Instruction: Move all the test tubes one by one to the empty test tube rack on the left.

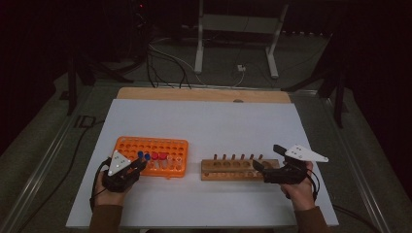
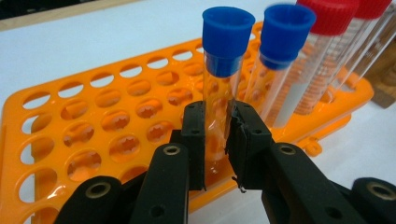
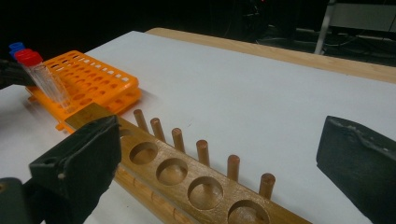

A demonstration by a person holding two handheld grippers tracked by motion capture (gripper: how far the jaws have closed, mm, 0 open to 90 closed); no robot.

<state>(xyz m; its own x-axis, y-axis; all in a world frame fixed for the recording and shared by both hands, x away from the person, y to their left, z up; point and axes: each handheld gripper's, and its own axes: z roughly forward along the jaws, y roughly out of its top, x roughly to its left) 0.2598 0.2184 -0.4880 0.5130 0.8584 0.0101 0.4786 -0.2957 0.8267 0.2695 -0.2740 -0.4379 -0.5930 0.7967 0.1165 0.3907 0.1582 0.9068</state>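
While my left gripper (image 2: 218,140) is clamped on 1 blue-capped tube (image 2: 223,79) in the orange rack (image 2: 93,135), my right gripper (image 3: 219,163) sits wide open over the wooden block (image 3: 187,186).

White surface (image 1: 204,126) carries a wooden block (image 1: 238,170) (five holes, row of pegs); metal stand (image 1: 235,34) behind

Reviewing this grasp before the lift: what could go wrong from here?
1. The left gripper is shut on the blue-capped tube low on the glass; a tilted pull may jam it in the orange rack.
2. The second blue-capped tube stands close alongside and could get knocked.
3. The right gripper hangs open over the wooden rack, not bracing anything.
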